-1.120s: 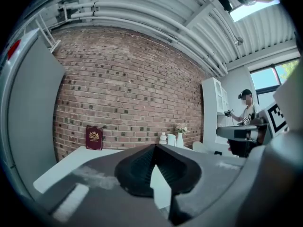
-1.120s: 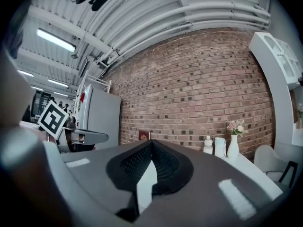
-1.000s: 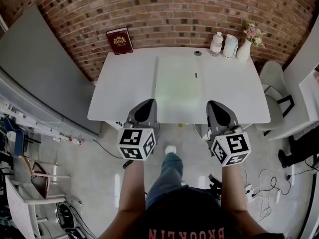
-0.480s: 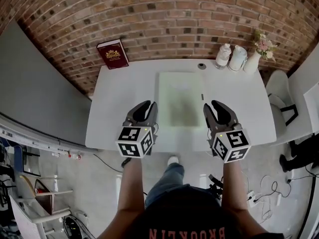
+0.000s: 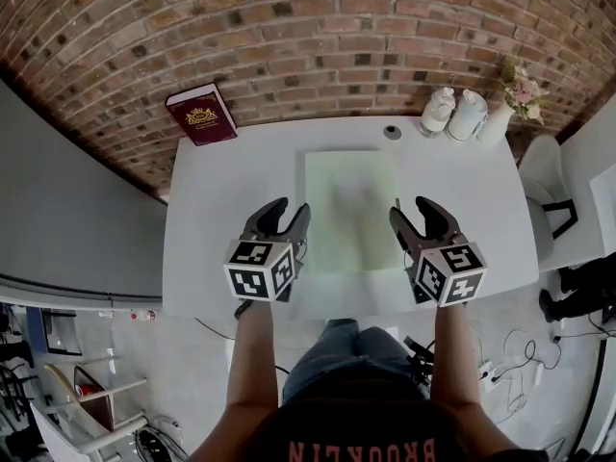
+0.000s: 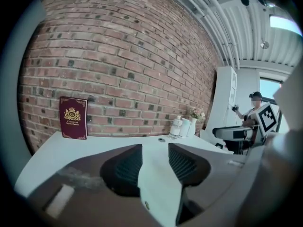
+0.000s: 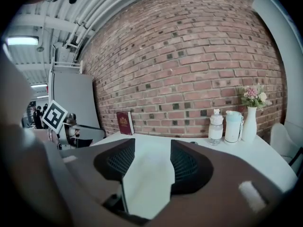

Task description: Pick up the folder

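Note:
A pale green folder point(image 5: 351, 210) lies flat in the middle of the white table point(image 5: 212, 219), long side running away from me. My left gripper point(image 5: 287, 213) hovers just off the folder's near left edge. Its jaws are opening, with only bare table top showing between them point(image 6: 155, 150). At the folder's near right edge is my right gripper point(image 5: 414, 212). Its jaws are opening too, and nothing is between them point(image 7: 152, 148). Neither gripper touches the folder.
A dark red book point(image 5: 200, 114) leans on the brick wall at the table's back left. Two bottles point(image 5: 439, 110) point(image 5: 469, 114), a vase of flowers point(image 5: 500, 118) and a small round disc point(image 5: 392, 132) stand at the back right. A white chair point(image 5: 553, 191) is beyond the right edge.
Both grippers have moved forward from the table's near edge to either side of the folder. Their jaws, shut before, now stand apart.

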`<state>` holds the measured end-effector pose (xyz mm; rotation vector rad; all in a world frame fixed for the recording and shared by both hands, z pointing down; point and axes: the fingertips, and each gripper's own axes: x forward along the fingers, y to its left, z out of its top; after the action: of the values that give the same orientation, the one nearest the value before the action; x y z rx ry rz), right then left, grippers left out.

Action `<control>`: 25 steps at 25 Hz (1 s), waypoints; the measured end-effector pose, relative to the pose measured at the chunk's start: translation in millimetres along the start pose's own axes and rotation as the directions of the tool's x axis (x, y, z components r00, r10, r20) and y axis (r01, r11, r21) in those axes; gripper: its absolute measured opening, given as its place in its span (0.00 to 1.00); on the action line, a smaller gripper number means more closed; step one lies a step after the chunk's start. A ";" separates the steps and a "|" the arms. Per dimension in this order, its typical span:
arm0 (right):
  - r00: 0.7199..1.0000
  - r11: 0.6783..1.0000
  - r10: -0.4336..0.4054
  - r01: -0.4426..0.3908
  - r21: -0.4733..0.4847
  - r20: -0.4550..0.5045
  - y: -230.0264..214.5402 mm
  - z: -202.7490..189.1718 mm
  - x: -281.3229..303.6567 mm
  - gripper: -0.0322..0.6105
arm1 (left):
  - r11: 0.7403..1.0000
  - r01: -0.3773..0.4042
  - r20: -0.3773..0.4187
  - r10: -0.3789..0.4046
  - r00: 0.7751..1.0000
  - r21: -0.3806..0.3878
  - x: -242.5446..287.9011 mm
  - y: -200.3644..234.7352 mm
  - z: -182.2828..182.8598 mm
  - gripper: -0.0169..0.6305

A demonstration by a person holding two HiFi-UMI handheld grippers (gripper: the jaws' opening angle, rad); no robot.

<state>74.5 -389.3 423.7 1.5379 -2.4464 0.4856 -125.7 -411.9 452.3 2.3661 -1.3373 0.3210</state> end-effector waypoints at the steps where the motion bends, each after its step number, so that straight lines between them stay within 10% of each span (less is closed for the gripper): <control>1: 1.000 1.000 0.000 0.000 0.003 -0.018 -3.0 -3.9 3.9 0.41 | 1.000 0.001 -0.013 -0.001 1.000 -0.005 4.6 2.0 -3.2 0.30; 25: 0.908 0.973 0.149 -0.063 0.223 -0.391 -64.8 -138.4 80.4 0.52 | 0.956 -0.052 -0.341 -0.052 0.938 -0.289 76.5 38.4 -127.6 0.37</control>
<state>98.5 -429.1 590.0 1.2178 -2.2115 0.9985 -119.4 -430.6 604.7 1.9537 -1.1300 0.4778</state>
